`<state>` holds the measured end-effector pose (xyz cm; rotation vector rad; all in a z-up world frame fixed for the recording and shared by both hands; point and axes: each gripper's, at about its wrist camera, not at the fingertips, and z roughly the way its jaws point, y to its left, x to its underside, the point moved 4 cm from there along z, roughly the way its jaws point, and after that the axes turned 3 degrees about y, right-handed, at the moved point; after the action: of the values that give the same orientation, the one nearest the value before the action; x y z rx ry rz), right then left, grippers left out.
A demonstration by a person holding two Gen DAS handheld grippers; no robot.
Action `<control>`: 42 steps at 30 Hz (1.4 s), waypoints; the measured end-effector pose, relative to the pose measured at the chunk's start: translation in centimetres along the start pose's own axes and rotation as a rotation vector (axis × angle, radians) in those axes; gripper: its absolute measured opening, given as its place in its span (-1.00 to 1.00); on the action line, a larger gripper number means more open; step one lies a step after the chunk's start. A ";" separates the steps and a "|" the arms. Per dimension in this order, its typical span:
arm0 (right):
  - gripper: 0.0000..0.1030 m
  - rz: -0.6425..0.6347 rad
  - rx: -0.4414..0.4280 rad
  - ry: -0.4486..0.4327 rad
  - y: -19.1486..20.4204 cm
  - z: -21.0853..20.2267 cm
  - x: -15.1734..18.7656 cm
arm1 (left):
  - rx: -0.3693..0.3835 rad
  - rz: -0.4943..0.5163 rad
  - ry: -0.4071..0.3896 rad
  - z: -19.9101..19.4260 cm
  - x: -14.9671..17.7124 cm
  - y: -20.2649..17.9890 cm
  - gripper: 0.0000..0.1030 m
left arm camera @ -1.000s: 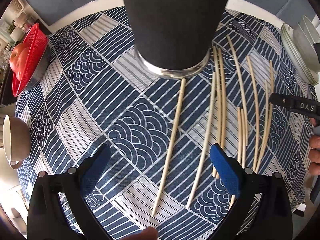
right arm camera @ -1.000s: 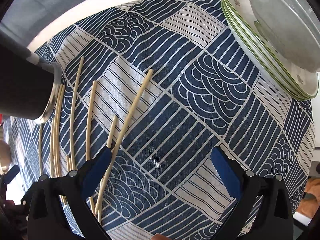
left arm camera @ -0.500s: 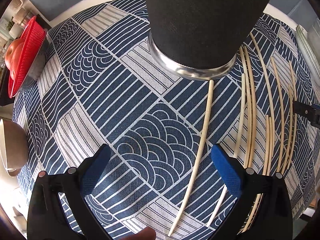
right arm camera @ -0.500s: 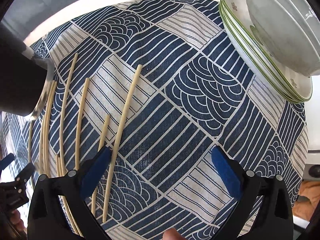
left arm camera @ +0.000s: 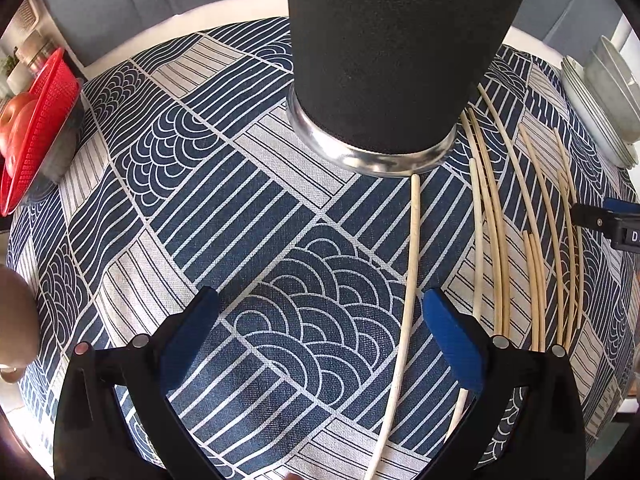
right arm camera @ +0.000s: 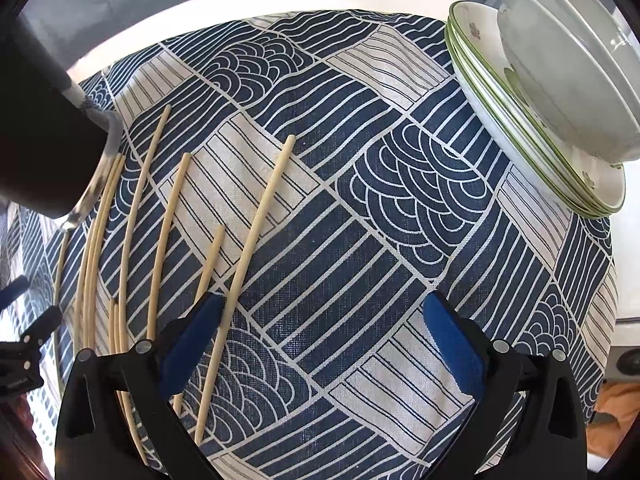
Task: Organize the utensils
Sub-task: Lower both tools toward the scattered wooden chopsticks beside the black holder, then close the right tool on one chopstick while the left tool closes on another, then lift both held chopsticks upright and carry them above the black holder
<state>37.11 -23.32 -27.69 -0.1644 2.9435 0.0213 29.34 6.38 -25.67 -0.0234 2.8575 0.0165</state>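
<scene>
Several pale wooden chopsticks lie side by side on the blue patterned tablecloth (left arm camera: 208, 200). A tall black holder with a metal base (left arm camera: 384, 80) stands just behind them; it also shows at the left of the right wrist view (right arm camera: 44, 148). My left gripper (left arm camera: 320, 324) is open and empty, with one chopstick (left arm camera: 410, 280) running just inside its right finger. My right gripper (right arm camera: 320, 332) is open and empty over the cloth (right arm camera: 360, 240), with the rightmost chopstick (right arm camera: 252, 240) passing its left finger. The other chopsticks (right arm camera: 132, 220) lie to its left.
A red basket with an apple (left arm camera: 28, 136) sits at the far left, and a beige mug (left arm camera: 16, 320) at the left edge. A stack of white plates and bowls (right arm camera: 560, 100) stands at the back right. The white table rim (right arm camera: 280, 0) runs behind the cloth.
My left gripper has moved left and closer to the holder, so the chopsticks now sit to its right. My right gripper has shifted slightly, bringing the rightmost chopstick by its left finger.
</scene>
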 end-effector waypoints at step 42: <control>-0.91 -0.112 -0.084 -0.238 -2.5 -17.7 6.7 | -0.037 -0.099 -0.217 -14.1 6.3 6.1 -0.90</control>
<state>27.43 -26.96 -11.58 -0.3156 2.6928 0.1388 19.23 12.21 -13.89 -0.1612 2.6354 0.0490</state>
